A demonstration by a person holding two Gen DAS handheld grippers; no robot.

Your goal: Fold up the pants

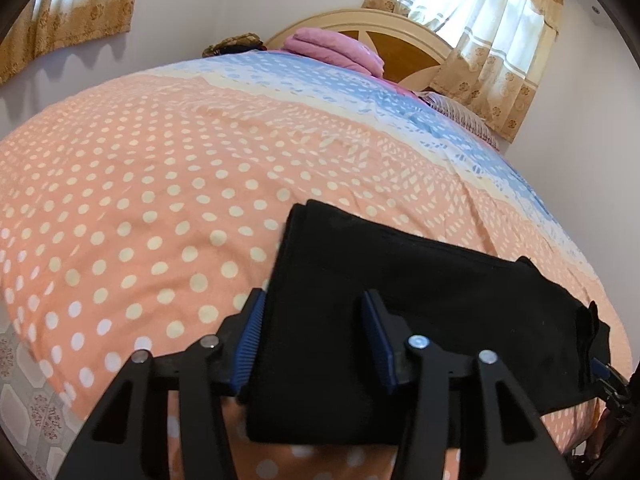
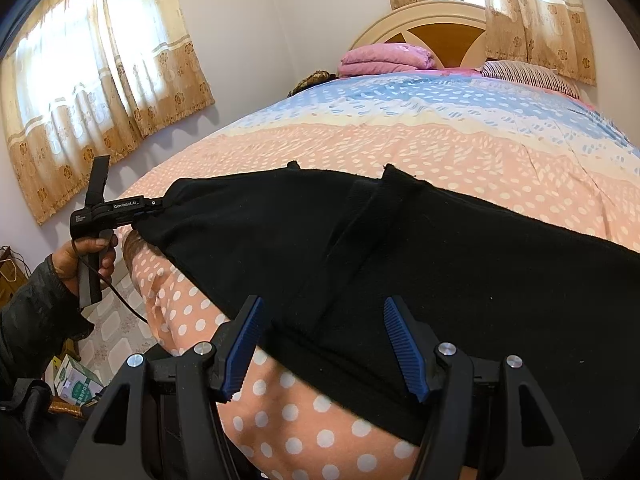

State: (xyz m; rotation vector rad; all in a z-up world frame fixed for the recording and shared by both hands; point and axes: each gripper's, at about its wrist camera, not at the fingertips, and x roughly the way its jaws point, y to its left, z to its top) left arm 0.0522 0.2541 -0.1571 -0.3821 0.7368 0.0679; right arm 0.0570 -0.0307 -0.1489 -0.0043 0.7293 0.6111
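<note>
Black pants lie folded lengthwise across the near edge of a bed, also seen in the right wrist view. My left gripper is open, its blue pads either side of the pants' end that hangs over the bed edge. From the right wrist view the left gripper meets the pants' far left end; whether it pinches the cloth there is hidden. My right gripper is open, jaws wide, with the pants' near edge between the fingers.
The bed has a peach and blue polka-dot cover. A folded pink blanket and a striped pillow lie at the headboard. Curtained windows stand behind. A box sits on the tiled floor at left.
</note>
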